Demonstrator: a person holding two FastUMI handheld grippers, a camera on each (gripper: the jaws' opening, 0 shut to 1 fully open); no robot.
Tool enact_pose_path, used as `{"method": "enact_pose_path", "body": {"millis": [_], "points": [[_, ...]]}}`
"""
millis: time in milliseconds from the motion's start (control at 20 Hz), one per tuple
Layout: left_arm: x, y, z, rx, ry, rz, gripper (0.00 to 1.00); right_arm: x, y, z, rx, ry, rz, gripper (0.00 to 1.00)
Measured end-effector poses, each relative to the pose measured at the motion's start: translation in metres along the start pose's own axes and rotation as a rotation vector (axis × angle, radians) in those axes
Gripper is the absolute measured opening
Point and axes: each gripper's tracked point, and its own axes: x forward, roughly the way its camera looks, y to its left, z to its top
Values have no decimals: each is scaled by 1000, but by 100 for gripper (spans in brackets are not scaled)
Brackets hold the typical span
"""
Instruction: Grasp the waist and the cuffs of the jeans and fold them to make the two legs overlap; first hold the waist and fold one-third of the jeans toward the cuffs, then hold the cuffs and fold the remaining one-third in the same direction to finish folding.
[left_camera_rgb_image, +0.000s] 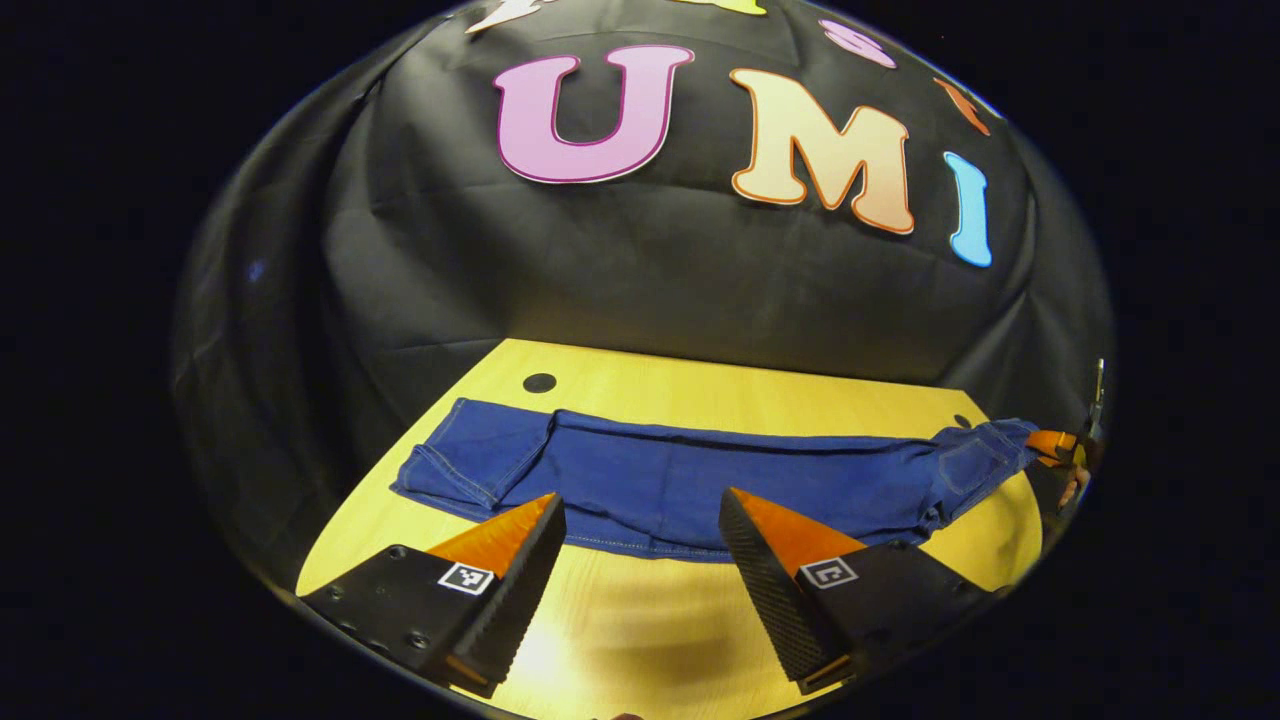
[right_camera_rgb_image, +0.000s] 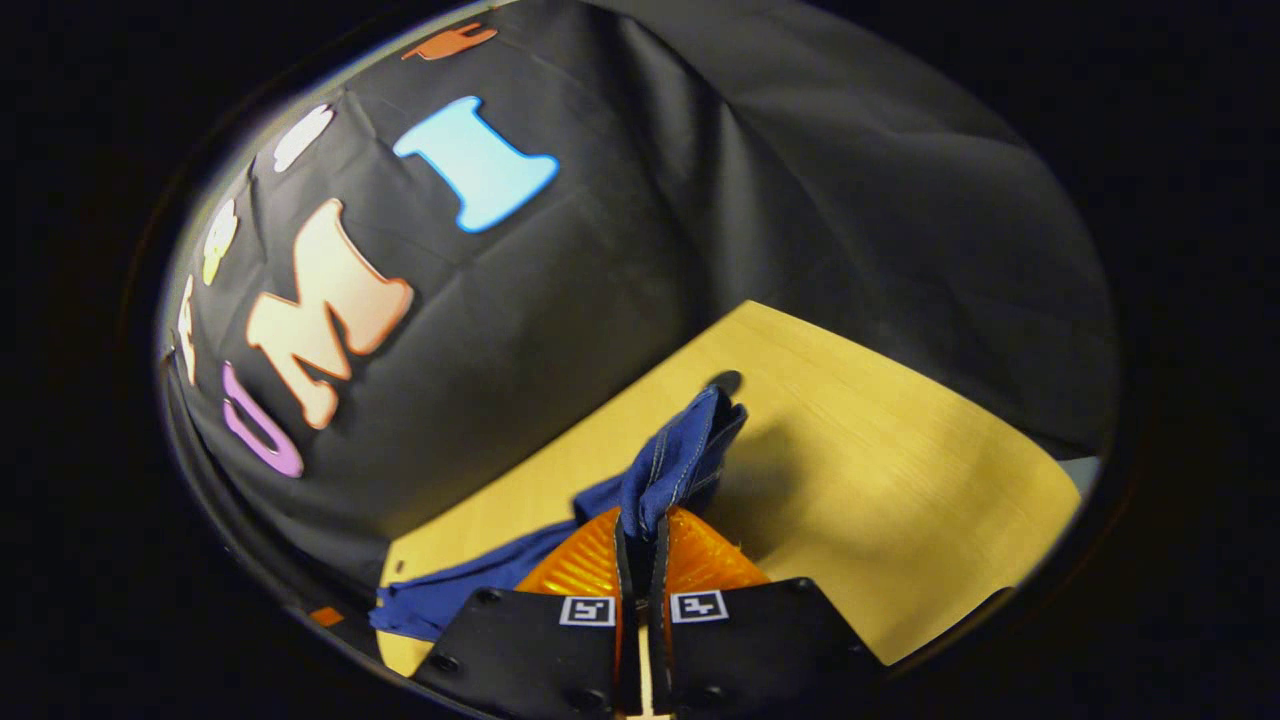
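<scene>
Blue jeans (left_camera_rgb_image: 650, 480) lie stretched across the yellow table (left_camera_rgb_image: 700, 385), with the cuff end at the left and the waist end at the right. My left gripper (left_camera_rgb_image: 641, 496) hovers open over the near edge of the jeans at their middle, holding nothing. At the far right, the right gripper (left_camera_rgb_image: 1055, 443) pinches the waist end, which is raised a little. In the right gripper view, my right gripper (right_camera_rgb_image: 640, 525) is shut on a fold of the jeans (right_camera_rgb_image: 685, 450) that sticks up between its fingers.
A small dark hole (left_camera_rgb_image: 539, 382) sits in the tabletop behind the cuff end, and another hole (right_camera_rgb_image: 727, 380) lies just beyond the held denim. Black cloth walls stand close behind the table (right_camera_rgb_image: 880, 440). A hand (left_camera_rgb_image: 1075, 487) shows at the far right.
</scene>
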Motion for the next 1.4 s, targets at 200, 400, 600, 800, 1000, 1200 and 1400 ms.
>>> {"method": "enact_pose_path", "body": {"millis": [200, 400, 600, 800, 1000, 1200, 1400], "points": [[13, 13, -1, -6, 2, -36, 94, -1, 101, 2, 41, -38, 207, 5], [25, 31, 6, -16, -11, -51, 95, 2, 184, -31, -10, 6, 351, 5], [36, 50, -4, -46, -33, -50, 95, 13, 250, -103, -56, 125, 455, 6], [45, 74, -7, -83, -32, -39, 95, 26, 297, -193, -121, 263, 504, 6], [48, 96, -13, -134, -32, -22, 95, 47, 321, -288, -183, 399, 510, 5], [45, 121, -11, -165, -44, 10, 95, 69, 315, -366, -259, 495, 440, 6], [41, 145, -16, -174, -46, 50, 95, 70, 319, -367, -280, 508, 402, 6]]}}
